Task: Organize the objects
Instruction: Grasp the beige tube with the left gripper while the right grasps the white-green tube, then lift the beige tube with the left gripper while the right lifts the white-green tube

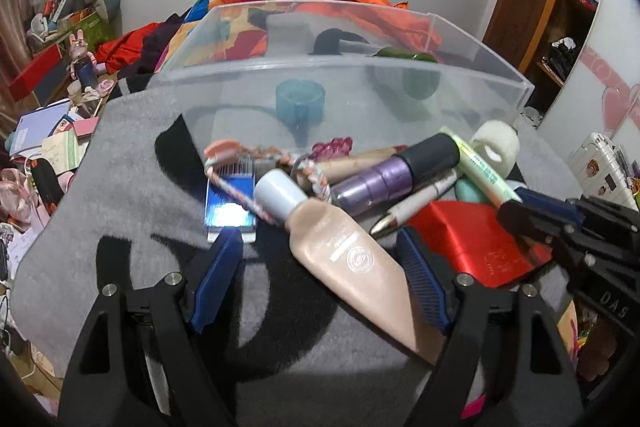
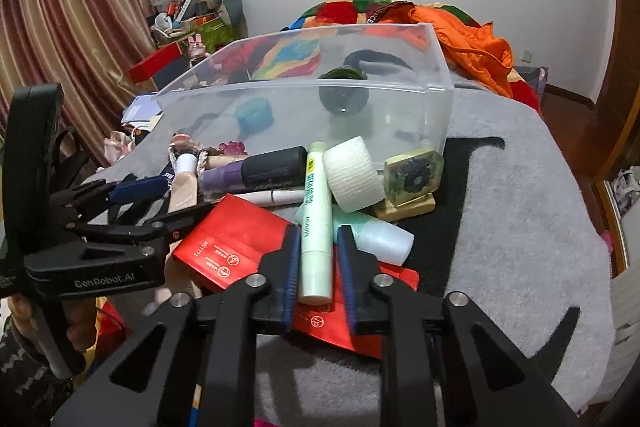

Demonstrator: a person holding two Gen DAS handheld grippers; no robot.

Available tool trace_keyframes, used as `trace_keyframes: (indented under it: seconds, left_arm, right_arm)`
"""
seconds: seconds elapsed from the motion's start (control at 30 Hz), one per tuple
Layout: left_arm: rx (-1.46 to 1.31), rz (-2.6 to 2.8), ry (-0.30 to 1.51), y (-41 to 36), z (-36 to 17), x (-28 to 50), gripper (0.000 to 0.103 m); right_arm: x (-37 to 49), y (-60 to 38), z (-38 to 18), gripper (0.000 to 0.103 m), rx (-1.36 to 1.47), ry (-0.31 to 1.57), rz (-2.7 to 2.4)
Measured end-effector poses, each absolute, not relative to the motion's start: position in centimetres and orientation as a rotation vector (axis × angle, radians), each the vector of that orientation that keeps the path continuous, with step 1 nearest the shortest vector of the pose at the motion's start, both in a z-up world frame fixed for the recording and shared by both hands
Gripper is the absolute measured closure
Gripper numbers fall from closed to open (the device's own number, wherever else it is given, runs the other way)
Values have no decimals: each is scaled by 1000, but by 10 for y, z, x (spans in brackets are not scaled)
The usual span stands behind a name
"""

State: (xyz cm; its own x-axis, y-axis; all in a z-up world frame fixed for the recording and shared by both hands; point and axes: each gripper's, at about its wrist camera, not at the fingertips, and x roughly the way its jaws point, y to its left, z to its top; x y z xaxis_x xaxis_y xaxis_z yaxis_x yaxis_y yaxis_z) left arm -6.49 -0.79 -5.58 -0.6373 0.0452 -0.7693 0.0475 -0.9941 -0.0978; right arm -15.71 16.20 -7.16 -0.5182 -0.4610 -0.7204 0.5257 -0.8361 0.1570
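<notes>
Grey felt cloth (image 1: pixel 132 187) with black lettering covers the table in your left wrist view, and your left claw (image 1: pixel 320 263) stands wide open low in the frame, holding nothing. A beige cosmetic tube with a pale blue cap (image 1: pixel 340 251) lies slantwise between its blue pads (image 1: pixel 220 267) without either pad pressing on it. Above it sits a heap: a purple bottle with a black cap (image 1: pixel 396 175), a white pen with a gold tip (image 1: pixel 416 203), a flat red packet (image 1: pixel 472 243) and a white gauze roll (image 1: pixel 496 143). A clear plastic bin (image 1: pixel 320 75) stands behind the heap in the middle of the frame, with a blue ring-shaped item (image 1: pixel 300 103) and a dark green round item (image 1: pixel 416 75) inside. Your right claw (image 1: pixel 532 207) comes in from the right edge.

From your right wrist view, the right claw (image 2: pixel 318 259) is closed on a pale green stick tube (image 2: pixel 316 227), both blue pads against its lower half at centre frame. The tube lies across the red packet (image 2: pixel 236 247) and a mint-coloured bottle (image 2: pixel 380 239). The gauze roll (image 2: pixel 352 175) sits just right of the tube's top, touching a square green-rimmed block on a wooden base (image 2: pixel 416 179). The bin (image 2: pixel 400 107) stands beyond. Your left claw (image 2: pixel 160 199) shows at the left edge.
</notes>
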Motion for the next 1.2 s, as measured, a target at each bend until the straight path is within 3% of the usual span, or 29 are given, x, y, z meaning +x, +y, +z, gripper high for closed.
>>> trace_keyframes:
  seconds: [0.13,0.4,1.2]
  left_arm:
    - [1321,-2854,110,-8,-55,-52,40]
    - [1367,-2897,30,-17,-50,-22,76]
    - [1454,-2987,113,-20,-39,-58,74]
  right_arm:
    - [-153,163,-71,89,1068,110,-2331]
    - [-144,169,-65,88,1040,97,-2314]
    - [-171,145,-65,83,1071,184,-2321]
